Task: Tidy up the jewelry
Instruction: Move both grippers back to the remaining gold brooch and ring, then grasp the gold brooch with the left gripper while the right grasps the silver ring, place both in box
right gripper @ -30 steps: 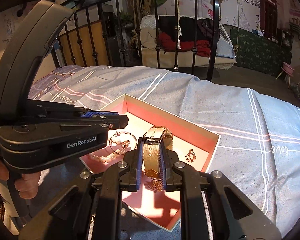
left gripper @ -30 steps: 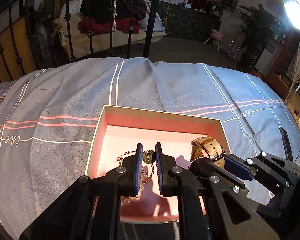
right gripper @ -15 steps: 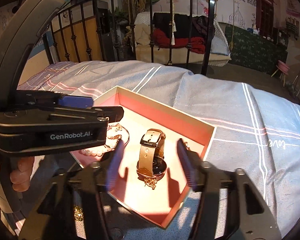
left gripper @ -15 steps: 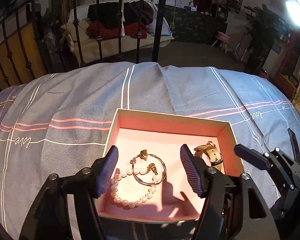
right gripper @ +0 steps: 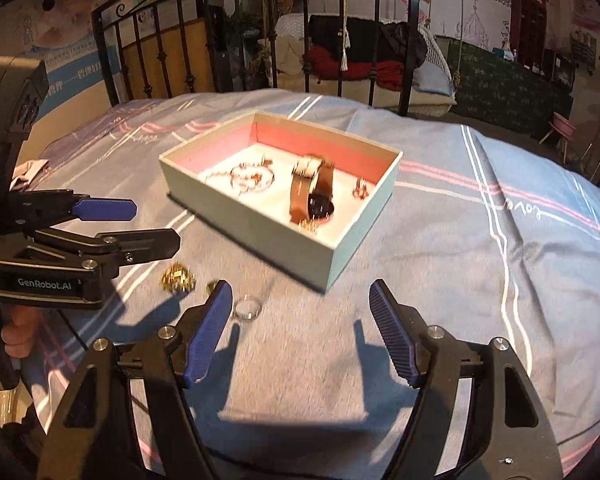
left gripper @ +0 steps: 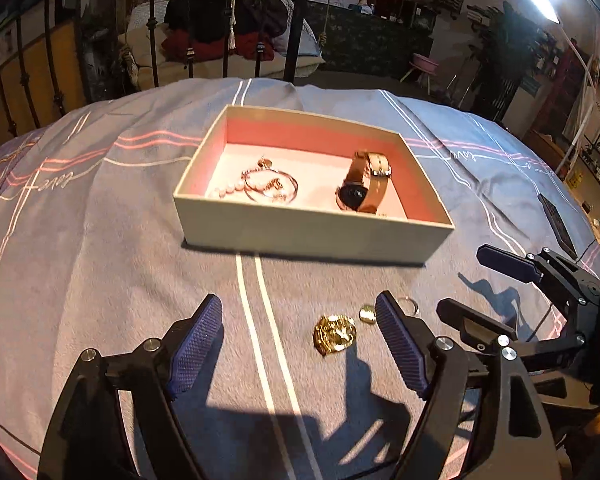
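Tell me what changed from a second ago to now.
Both grippers let go and drew back out of the box: the left gripper released a small charm, the right gripper the watch, and their jaws are opening, nothing between them. The watch, pearl bracelet and bangle stayed in the box.
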Action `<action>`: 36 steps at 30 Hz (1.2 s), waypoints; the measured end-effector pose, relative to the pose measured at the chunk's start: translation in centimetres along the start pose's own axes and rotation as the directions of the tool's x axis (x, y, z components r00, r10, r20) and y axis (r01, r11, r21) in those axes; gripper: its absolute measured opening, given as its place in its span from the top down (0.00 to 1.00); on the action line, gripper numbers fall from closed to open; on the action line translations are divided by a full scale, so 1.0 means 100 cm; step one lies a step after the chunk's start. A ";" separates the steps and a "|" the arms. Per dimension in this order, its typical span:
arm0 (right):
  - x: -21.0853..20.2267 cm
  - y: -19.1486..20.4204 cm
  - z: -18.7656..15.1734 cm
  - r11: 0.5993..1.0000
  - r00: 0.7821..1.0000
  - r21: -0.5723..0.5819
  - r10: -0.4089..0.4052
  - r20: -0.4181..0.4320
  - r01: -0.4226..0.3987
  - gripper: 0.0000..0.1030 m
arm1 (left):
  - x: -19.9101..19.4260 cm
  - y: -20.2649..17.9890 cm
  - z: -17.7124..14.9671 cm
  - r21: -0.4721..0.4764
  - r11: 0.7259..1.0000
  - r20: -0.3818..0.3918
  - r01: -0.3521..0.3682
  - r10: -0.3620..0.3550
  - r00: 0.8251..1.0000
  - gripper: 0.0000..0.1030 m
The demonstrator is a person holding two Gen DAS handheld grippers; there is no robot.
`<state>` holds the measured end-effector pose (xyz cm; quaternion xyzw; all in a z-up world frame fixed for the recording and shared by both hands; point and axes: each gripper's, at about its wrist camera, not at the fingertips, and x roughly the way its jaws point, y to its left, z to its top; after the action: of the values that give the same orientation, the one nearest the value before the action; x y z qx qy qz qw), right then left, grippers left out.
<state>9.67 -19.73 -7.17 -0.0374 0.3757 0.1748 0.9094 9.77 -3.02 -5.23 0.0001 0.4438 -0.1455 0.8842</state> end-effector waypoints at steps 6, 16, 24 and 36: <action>0.005 0.009 -0.019 1.000 0.999 -0.012 0.002 -0.045 -0.002 0.31 | 0.014 -0.010 -0.015 0.040 0.999 -0.046 -0.019 0.020 0.999 0.25; 0.013 0.013 -0.016 1.000 0.998 -0.023 0.002 -0.068 -0.004 0.31 | 0.023 -0.018 -0.010 0.079 0.995 -0.054 -0.054 0.059 0.997 0.34; 0.016 0.017 -0.013 1.000 0.997 -0.029 0.007 -0.076 -0.009 0.31 | 0.022 -0.020 -0.008 0.079 0.997 -0.051 0.009 -0.005 0.999 0.48; 0.027 0.024 -0.003 0.998 0.995 -0.039 0.041 -0.096 -0.045 0.32 | 0.019 -0.020 -0.010 0.083 0.997 -0.033 0.011 -0.008 0.999 0.77</action>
<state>10.39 -16.73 -9.14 -0.0564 0.4154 0.2000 0.8856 9.57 -5.27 -7.08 0.0372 0.4519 -0.1679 0.8753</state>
